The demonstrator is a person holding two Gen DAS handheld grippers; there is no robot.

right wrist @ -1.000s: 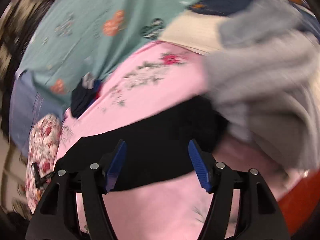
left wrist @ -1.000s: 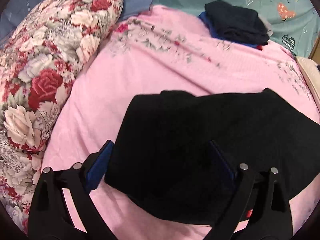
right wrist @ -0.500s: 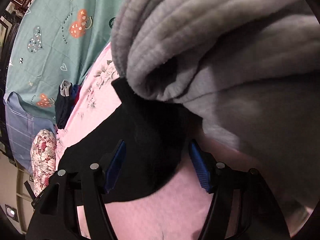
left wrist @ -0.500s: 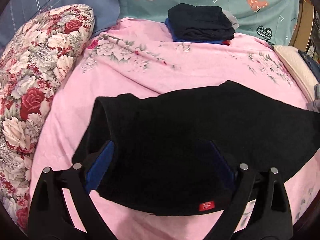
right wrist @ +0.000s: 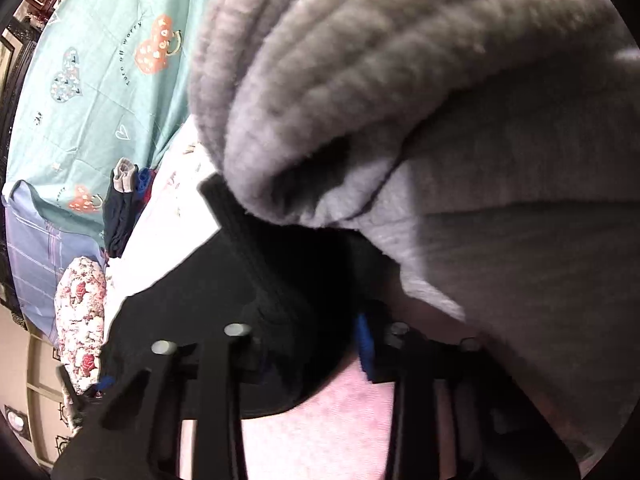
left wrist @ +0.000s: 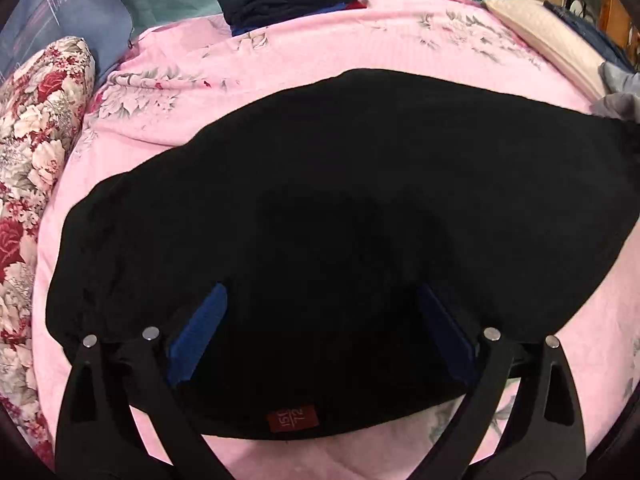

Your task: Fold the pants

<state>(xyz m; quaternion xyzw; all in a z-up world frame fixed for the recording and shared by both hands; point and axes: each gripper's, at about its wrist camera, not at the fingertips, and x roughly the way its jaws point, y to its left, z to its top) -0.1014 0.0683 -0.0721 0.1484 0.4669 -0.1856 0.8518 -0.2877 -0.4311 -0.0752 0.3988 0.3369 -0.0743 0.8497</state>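
As right claw [right wrist: 320, 344] closes, black pants [left wrist: 340, 208] between

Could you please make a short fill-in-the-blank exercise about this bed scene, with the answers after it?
1. The pants lying on the pink sheet are ___ in colour.
2. The small tag at the pants' near edge is ___.
3. The pads of the left gripper stand ___, on either side of the cloth.
4. The fluffy garment above the right gripper is ___.

Answers: black; red; apart; grey
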